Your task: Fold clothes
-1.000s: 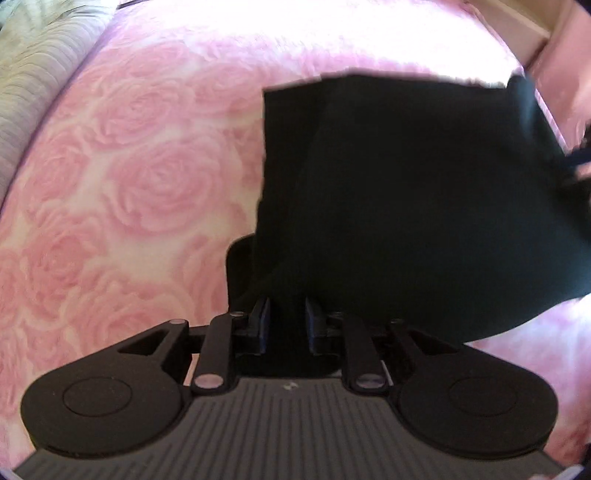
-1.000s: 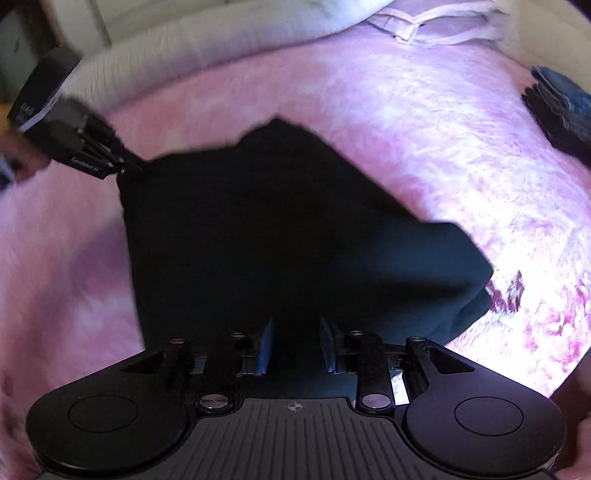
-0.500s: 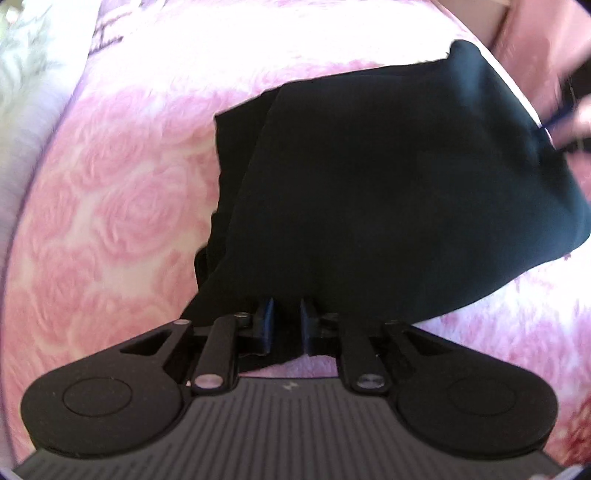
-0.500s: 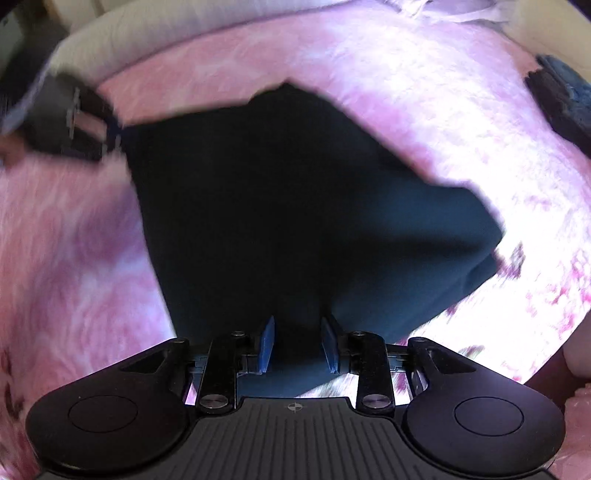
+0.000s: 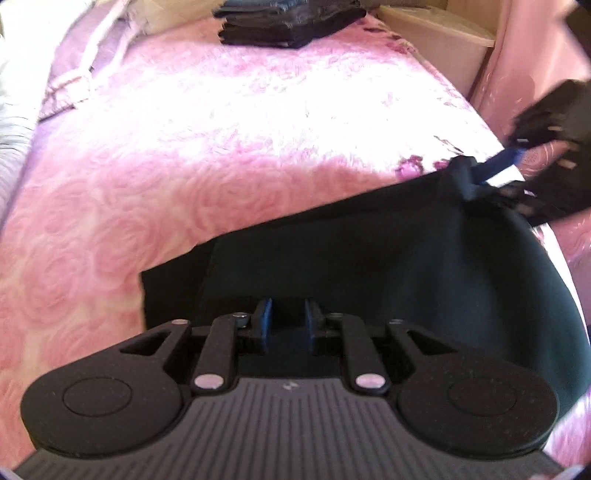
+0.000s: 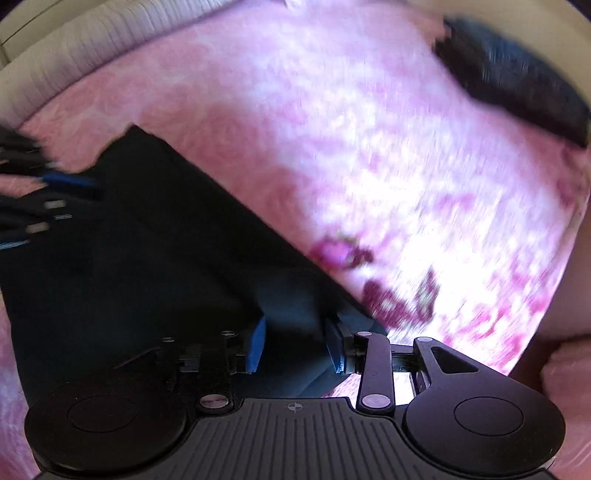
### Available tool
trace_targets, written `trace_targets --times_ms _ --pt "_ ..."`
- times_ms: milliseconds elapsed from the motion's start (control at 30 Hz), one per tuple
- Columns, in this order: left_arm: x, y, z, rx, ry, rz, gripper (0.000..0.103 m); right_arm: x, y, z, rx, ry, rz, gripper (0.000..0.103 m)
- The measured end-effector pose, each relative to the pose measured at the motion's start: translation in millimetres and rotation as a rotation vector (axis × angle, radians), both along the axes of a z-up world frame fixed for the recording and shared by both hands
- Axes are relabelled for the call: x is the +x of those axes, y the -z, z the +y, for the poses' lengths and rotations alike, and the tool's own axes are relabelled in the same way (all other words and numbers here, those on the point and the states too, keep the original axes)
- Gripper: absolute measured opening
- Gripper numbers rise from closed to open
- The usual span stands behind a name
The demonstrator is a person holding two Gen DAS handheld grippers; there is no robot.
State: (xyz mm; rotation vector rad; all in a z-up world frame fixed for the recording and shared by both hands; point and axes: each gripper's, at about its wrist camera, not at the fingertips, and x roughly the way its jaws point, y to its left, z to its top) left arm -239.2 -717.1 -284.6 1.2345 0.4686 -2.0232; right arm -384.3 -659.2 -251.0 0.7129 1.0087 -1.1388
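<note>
A black garment [image 5: 369, 258] lies folded across the near part of the pink rose bedspread [image 5: 221, 129]. My left gripper [image 5: 288, 325] pinches its near edge, with cloth filling the narrow gap, and its jaws are opening. In the right wrist view this gripper [image 6: 55, 192] sits at the garment's [image 6: 147, 258] far left corner. My right gripper [image 6: 297, 345] has a fold of the cloth between its blue pads, and its jaws are opening too. From the left wrist view, the right gripper [image 5: 495, 166] holds a corner of the cloth raised in a small peak.
A stack of folded dark clothes [image 5: 288, 22] sits at the far end of the bed, seen blurred as the dark stack [image 6: 517, 85] at upper right. Pale ribbed bedding [image 6: 92, 55] lines the far side. A wooden box [image 5: 436, 33] and pink drape [image 5: 528, 55] stand beyond the bed's right edge.
Both grippers have swung across the bed with the garment, which now lies lower and flatter. The right gripper's fingers stand wider apart. The folded stack has come into the left view.
</note>
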Motion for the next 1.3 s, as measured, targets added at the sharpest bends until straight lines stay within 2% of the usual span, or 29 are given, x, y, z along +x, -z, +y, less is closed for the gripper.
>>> trace_targets --times_ms 100,200,300,367,567,667,767,867,900,933,1000,1067,1167,1300 --pt "-1 13 -16 -0.005 -0.002 0.007 0.030 -1 4 11 -0.019 -0.009 0.000 0.039" --pt "-2 9 -28 0.031 -0.026 0.005 0.028 -6 5 7 -0.029 0.014 -0.024 0.039" --pt "-8 7 -32 0.019 -0.005 -0.027 0.025 2 -23 17 -0.141 -0.021 -0.006 0.039" --pt "-10 11 -33 0.021 -0.010 -0.034 0.026 10 -28 21 -0.163 -0.056 -0.024 0.039" --pt "-13 13 -36 0.017 -0.049 -0.042 0.027 16 20 -14 -0.009 -0.040 -0.069 0.039" --pt "-4 -6 -25 -0.014 -0.061 -0.048 0.025 17 2 -9 -0.012 -0.023 -0.070 0.040" --pt "15 -29 0 -0.025 -0.088 -0.021 0.025 24 -23 16 -0.045 -0.028 -0.061 0.040" --pt "34 -31 26 -0.009 -0.124 -0.024 0.025 39 -24 47 -0.023 -0.059 -0.055 0.041" --pt "38 -22 30 0.019 -0.129 -0.042 0.025 44 -19 54 -0.010 -0.067 -0.050 0.046" --pt "41 -8 32 0.049 -0.124 -0.076 0.025 47 -11 59 0.004 -0.070 -0.043 0.058" --pt "43 10 35 0.059 -0.103 -0.110 0.025 49 0 61 0.027 -0.066 -0.033 0.071" --pt "44 6 36 0.046 -0.117 -0.102 0.025 47 -3 58 0.047 -0.034 -0.044 0.071" --pt "47 -16 48 0.017 -0.133 -0.088 0.025 44 -21 62 0.053 -0.012 -0.041 0.071" --pt "60 -38 81 0.013 -0.130 -0.108 0.026 53 -38 87 0.098 -0.042 -0.001 0.071"
